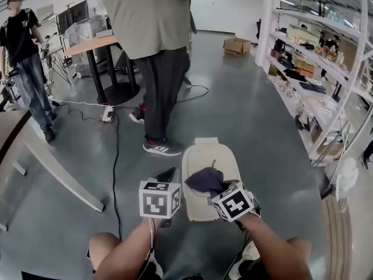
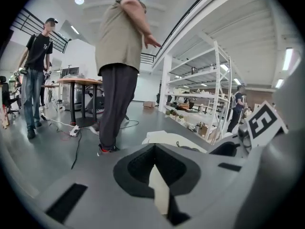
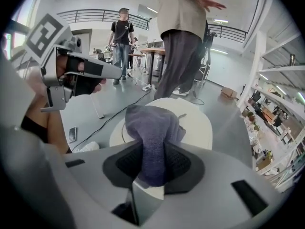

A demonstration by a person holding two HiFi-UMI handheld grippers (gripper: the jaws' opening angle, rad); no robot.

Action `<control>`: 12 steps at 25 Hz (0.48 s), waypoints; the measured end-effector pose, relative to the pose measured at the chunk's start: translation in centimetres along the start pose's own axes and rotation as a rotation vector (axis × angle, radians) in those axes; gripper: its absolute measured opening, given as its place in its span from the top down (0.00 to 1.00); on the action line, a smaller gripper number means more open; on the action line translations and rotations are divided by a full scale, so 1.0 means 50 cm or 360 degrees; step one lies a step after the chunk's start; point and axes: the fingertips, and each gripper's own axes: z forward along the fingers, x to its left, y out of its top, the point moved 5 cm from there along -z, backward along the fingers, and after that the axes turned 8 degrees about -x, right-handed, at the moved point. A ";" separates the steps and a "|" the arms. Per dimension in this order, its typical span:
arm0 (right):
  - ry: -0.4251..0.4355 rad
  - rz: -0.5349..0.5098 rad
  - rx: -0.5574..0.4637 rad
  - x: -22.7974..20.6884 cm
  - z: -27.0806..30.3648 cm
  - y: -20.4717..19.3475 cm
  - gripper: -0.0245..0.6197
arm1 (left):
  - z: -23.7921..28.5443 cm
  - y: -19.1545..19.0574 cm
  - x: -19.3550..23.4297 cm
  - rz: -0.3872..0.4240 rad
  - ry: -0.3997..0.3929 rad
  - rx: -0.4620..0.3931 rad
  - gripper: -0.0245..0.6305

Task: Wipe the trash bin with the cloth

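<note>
The cream trash bin (image 1: 204, 153) stood on the grey floor in front of us with its lid down, so we saw nothing of its inside. Over that lid our right gripper (image 1: 215, 186) clenched the dark purple cloth (image 1: 204, 178). Our left gripper (image 1: 168, 175), jaws together on nothing, hung beside the bin's left edge. Only the right gripper view showed a phone (image 3: 71, 133) on the floor.
</note>
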 end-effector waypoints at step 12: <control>-0.0060 0.0060 0.0006 -0.052 -0.028 -0.033 0.80 | 0.009 -0.004 -0.017 0.0014 -0.0028 -0.0002 0.96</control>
